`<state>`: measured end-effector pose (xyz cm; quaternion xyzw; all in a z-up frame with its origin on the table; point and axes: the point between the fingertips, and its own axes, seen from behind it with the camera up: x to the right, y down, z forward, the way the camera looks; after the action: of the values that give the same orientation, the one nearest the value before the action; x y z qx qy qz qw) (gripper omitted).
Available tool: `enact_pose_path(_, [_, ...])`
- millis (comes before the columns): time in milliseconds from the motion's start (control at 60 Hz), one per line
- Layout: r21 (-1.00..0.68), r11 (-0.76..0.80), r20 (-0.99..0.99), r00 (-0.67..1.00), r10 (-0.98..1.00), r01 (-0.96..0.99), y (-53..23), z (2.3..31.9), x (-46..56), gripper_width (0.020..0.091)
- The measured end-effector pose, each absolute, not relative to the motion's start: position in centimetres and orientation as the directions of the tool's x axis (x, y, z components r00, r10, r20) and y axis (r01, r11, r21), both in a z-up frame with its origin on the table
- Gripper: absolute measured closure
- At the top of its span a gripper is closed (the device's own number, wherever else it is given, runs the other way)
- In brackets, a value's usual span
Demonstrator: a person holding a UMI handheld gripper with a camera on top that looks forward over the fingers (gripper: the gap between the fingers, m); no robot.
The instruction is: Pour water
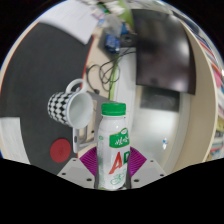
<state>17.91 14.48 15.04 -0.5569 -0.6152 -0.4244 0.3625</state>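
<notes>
fingers [88, 172] of mine reached forward and level over the pale tabletop [165, 135], with the gripper [114, 176] pointing straight at the objects ahead. between them stood a white plastic bottle with a green screw cap and a label printed in green and red [114, 150], upright, its lower half sitting in the gap between my two purple pads [139, 166]. the pads sat tight against the bottle's sides, left and right, so i was clamped on it rather than merely around it; the gap was only as wide as the bottle itself. whether its base rested on the table or was lifted clear i could not tell, since the bottom of the bottle was cut off low down between my fingers.

just beyond the bottle and to its left stood a white mug patterned with black checks [72, 106], tipped in my wide view, its open mouth facing left and its handle turned toward the bottle. near my left finger lay a small red round thing [61, 150], too blurred to name. behind the mug a tangle of dark cable [103, 72] lay on the table, and further back a large black rectangular object [160, 50] sat well apart. the print on the label was too small to read.
</notes>
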Motion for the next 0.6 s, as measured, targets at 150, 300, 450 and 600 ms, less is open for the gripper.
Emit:
enact_pose_path(150, [-0.396,-0.129,0.839,0.415,0.352,0.909,13.0,18.0,17.6,0.0743])
enact_pose_path(300, [-0.758,-0.200,0.564,0.778,0.277,0.621,12.7,19.0,18.6,0.0740])
enact_pose_path(450, [-0.926,-0.229,0.258,0.945,0.200,0.301,13.2,17.2,19.9,0.0741])
enact_pose_path(600, [-0.964,-0.238,0.090,0.987,0.136,0.121,14.8,14.4,20.9,0.0742])
